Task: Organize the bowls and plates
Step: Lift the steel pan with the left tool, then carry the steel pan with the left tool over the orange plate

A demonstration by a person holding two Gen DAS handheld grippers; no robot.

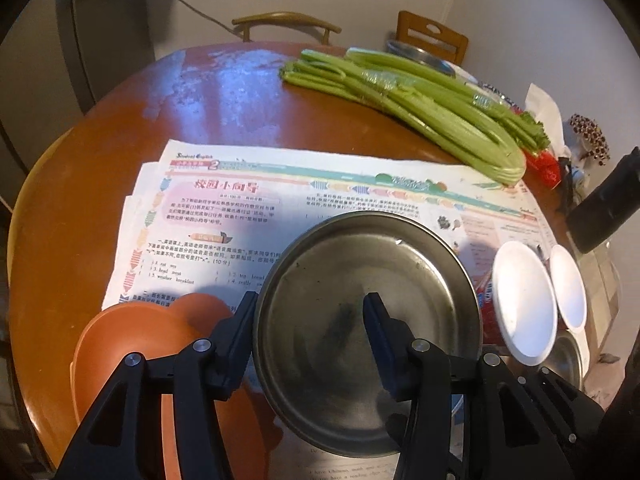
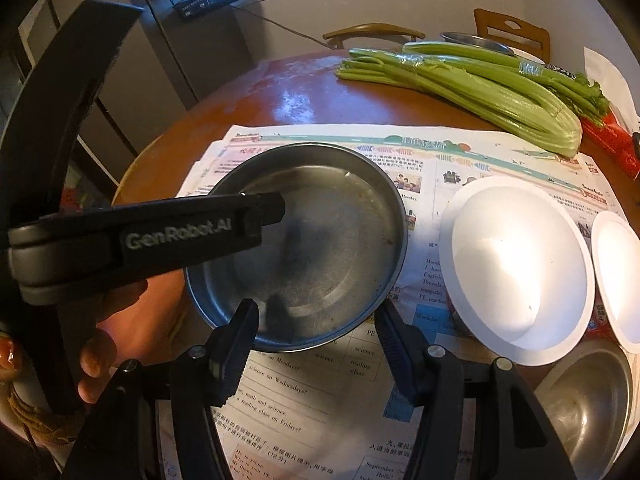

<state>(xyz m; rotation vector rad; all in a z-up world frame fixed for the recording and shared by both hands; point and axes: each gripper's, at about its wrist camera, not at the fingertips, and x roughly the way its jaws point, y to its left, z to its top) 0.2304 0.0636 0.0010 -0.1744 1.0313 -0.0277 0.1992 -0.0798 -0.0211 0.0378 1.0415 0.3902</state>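
Orange bowl (image 1: 132, 344) sits leftmost. The left gripper (image 1: 310, 316) pinches the steel plate (image 1: 360, 312) by its rim, one finger inside, lifted over the newspaper (image 1: 224, 216). The right gripper (image 2: 316, 328) hangs half open, empty. Two white bowls (image 2: 516, 268) and a steel bowl (image 2: 592, 412) remain unstacked, so sorting looks barely begun.

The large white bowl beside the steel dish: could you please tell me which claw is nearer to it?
Right. The right claw hangs just left of the large white bowl, with nothing held. The left claw is farther left, gripping the steel dish by its rim.
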